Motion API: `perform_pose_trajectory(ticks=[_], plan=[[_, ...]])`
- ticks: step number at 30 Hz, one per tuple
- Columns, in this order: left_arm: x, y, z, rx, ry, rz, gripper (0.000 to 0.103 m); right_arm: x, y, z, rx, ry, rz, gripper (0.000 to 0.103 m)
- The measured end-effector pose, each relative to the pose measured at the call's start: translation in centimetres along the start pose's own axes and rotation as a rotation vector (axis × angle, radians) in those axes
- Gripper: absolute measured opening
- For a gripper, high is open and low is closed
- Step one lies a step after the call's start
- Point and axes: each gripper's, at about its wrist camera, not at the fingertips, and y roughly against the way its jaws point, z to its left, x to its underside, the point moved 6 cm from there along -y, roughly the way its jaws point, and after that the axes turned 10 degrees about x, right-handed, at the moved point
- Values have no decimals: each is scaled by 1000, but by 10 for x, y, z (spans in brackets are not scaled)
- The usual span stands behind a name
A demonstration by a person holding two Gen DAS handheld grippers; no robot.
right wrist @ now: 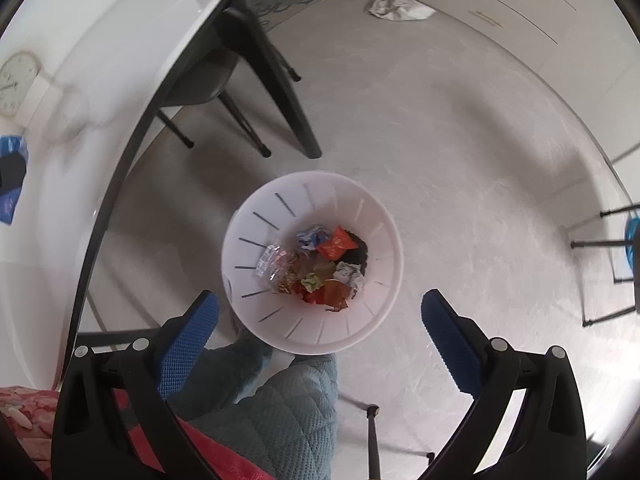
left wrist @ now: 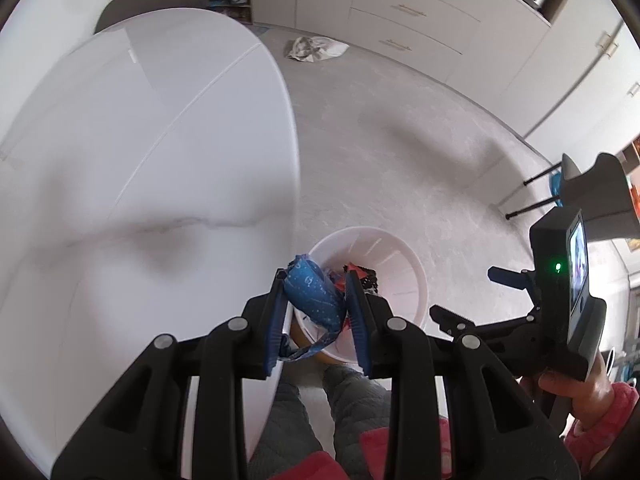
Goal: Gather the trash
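Left gripper (left wrist: 316, 300) jaws clamp blue wrapper (left wrist: 314, 296) right above bin (left wrist: 404, 280) rim; right gripper (right wrist: 320, 324) jaws wide, empty, over bin ctr.

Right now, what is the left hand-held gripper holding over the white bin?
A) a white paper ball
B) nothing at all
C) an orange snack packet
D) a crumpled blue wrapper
D: in the left wrist view the left hand-held gripper has its blue pads pressed on a crumpled blue wrapper above the white bin, while the right hand-held gripper stands wide open and empty.
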Motion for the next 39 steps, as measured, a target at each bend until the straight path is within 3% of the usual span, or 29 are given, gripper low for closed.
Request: perform_pose_trajectory(ticks=[22, 24, 25, 26, 29, 39], plan=[[1, -54, -86, 133, -95, 145, 30, 25, 11, -74, 39, -114, -19, 100], [1, -60, -89, 139, -87, 163, 46, 24, 12, -78, 39, -122, -22, 100], [1, -62, -89, 142, -80, 171, 67, 24, 11, -81, 39, -125, -22, 100], [1, -63, -89, 139, -77, 172, 81, 23, 12, -84, 39, -127, -22, 100], [-3, -63, -93, 136, -86, 159, 90, 22, 9, -86, 40, -133, -18, 100], [-4, -63, -90, 125, -88, 158, 91, 18, 10, -87, 35, -132, -18, 100]])
